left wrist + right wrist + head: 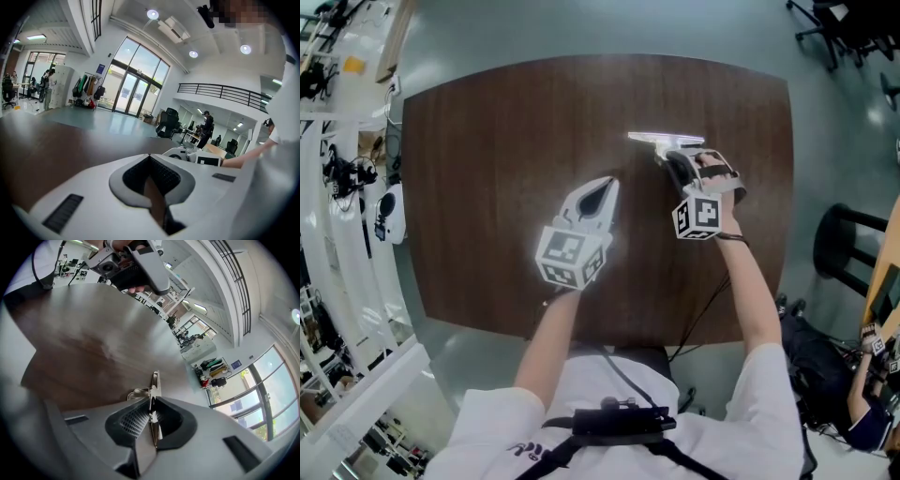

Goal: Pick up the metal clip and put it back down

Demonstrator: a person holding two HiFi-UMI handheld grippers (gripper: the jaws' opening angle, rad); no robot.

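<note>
The metal clip [666, 141] is a shiny narrow bar with wire handles, held low over the far right part of the dark wooden table [487, 141]. My right gripper [677, 161] is shut on it. In the right gripper view the clip [153, 380] stands edge-on between the pads and sticks out past the right gripper [151, 401]. I cannot tell whether it touches the wood. My left gripper [602, 192] hovers mid-table to the clip's left, jaws shut with nothing in them. In the left gripper view the left gripper [149, 155] points across the table, with the right gripper [197, 158] beyond it.
White shelving with cables and tools [337, 187] runs along the table's left side. A black stool [848, 248] stands to the right and office chairs [839, 28] at the far right. The table's rounded front edge [609, 337] is close to the person's body.
</note>
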